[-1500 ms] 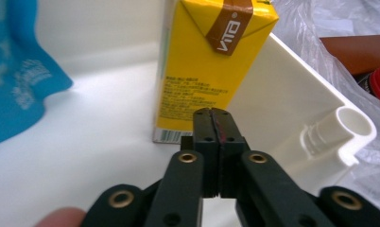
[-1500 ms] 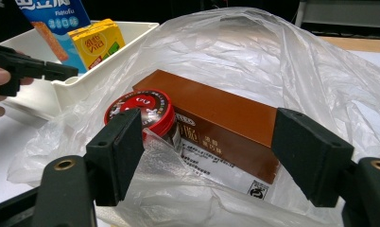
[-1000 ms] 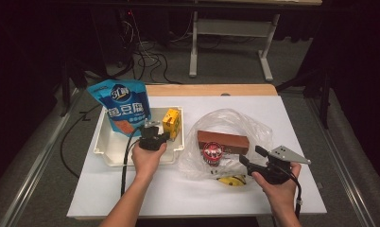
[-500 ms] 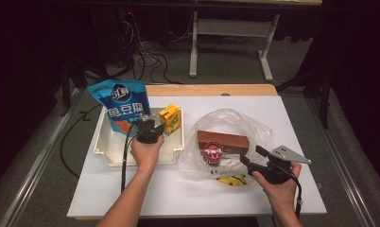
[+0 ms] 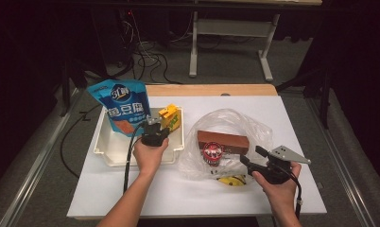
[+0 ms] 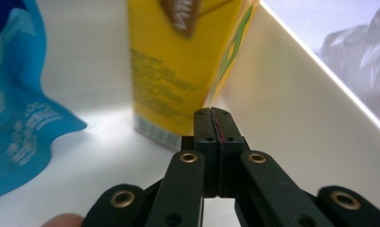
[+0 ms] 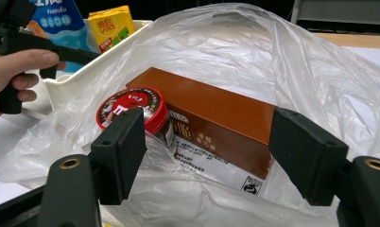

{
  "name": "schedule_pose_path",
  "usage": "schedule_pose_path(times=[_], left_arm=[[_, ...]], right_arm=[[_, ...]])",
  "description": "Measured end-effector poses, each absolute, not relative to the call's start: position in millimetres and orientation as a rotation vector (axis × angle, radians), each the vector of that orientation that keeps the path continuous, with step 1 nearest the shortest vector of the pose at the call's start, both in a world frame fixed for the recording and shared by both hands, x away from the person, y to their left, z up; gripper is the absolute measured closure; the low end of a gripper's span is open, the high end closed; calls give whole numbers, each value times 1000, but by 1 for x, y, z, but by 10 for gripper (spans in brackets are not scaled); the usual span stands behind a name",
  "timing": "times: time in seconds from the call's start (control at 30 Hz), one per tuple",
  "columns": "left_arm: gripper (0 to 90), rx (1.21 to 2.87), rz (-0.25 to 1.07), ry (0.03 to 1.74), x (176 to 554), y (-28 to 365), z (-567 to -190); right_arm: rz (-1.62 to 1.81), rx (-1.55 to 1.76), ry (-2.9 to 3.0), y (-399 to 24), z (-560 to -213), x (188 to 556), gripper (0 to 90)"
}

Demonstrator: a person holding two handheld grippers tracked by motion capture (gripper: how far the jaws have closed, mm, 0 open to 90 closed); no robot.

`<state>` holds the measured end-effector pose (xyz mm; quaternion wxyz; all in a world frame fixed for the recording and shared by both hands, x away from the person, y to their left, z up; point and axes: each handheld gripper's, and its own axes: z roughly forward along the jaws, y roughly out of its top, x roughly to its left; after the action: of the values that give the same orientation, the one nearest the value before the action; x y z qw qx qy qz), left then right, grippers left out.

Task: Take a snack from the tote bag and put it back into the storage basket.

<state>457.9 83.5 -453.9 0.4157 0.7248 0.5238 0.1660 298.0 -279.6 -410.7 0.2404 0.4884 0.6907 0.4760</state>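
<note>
High view: shallow white plastic tray [image 5: 107,153] on the white tabletop [image 5: 178,194]. Inside the tray, at its far end, a tall blue foil snack pouch [image 5: 119,106] and a yellow drink carton [image 5: 170,117] standing upright. Left gripper [image 5: 154,126] inside the tray, between pouch and carton, tips just short of the carton. Right of the tray, a crumpled clear plastic bag [image 5: 235,124] holding a brown rectangular box [image 5: 223,141] and a round red-lidded tin [image 5: 212,152]; a yellow packet [image 5: 231,180] at the bag's near edge. Right gripper [image 5: 250,156] well right of the tray, at the bag's near right side.

Left gripper view: jaws pressed together, nothing between them, tips just in front of the carton [image 6: 178,66]; pouch [image 6: 18,109] left of it, tray wall [image 6: 282,99] right of it.

Right gripper view: jaws spread wide, pinching nothing, aimed into the bag [image 7: 254,52] beside the tray [image 7: 84,75]; tin [image 7: 133,108] by one pad, box [image 7: 211,118] between them farther in.
</note>
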Motion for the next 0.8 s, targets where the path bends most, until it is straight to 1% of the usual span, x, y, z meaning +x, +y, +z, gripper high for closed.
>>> schedule_pose_path(times=[0.13,0.33,0.47,0.57,0.67,0.8], left_arm=[[900,1756,394,1366,464,87,-455],[900,1732,366,1400,470,87,-461],[900,1681,326,1443,475,90,-465],[900,1665,360,1460,477,90,-466],[900,1675,399,1440,477,90,-466],[900,1682,404,1431,477,91,-467]], right_arm=[[1298,1342,1888,-282,-412,299,289],[1300,1343,1888,-283,-412,299,291],[1301,1352,1883,-283,-412,298,293],[1296,1356,1880,-284,-412,299,296],[1297,1354,1880,-283,-412,299,296],[1291,1351,1886,-283,-412,299,297]])
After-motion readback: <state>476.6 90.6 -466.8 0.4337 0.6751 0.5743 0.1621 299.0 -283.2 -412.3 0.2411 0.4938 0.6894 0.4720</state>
